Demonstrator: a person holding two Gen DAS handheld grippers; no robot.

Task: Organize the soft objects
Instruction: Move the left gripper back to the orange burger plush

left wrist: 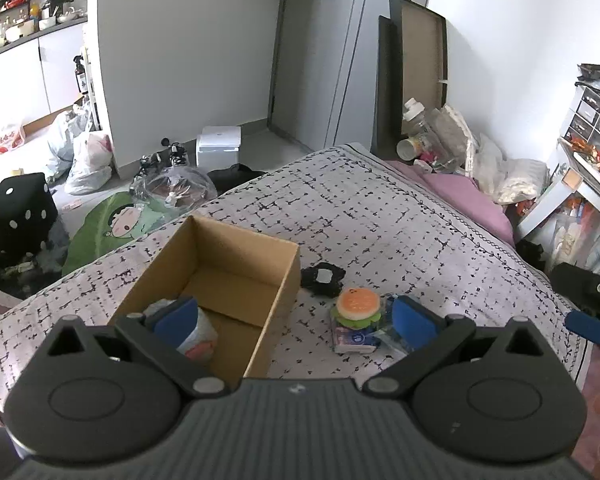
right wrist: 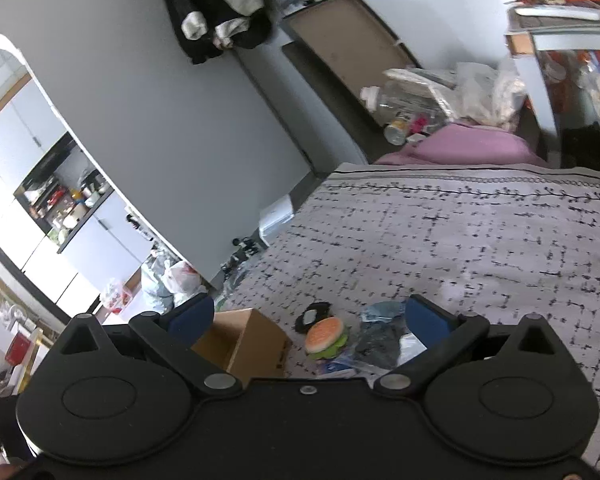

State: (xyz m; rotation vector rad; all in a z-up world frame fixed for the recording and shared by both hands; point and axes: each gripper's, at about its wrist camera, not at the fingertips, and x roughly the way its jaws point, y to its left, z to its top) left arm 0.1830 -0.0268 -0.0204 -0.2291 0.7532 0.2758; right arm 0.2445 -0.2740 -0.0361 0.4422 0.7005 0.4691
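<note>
Cardboard box (left wrist: 236, 276) (open-topped) beside burger toy (left wrist: 357, 305).

soft toy (left wrist: 198, 338) half hidden in box (left wrist: 236, 256)

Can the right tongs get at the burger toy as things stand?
Probably yes. The right tongs are open and empty, the burger toy lies uncovered on the bedspread beside the cardboard box, with crinkly plastic packets crowding one side.
</note>
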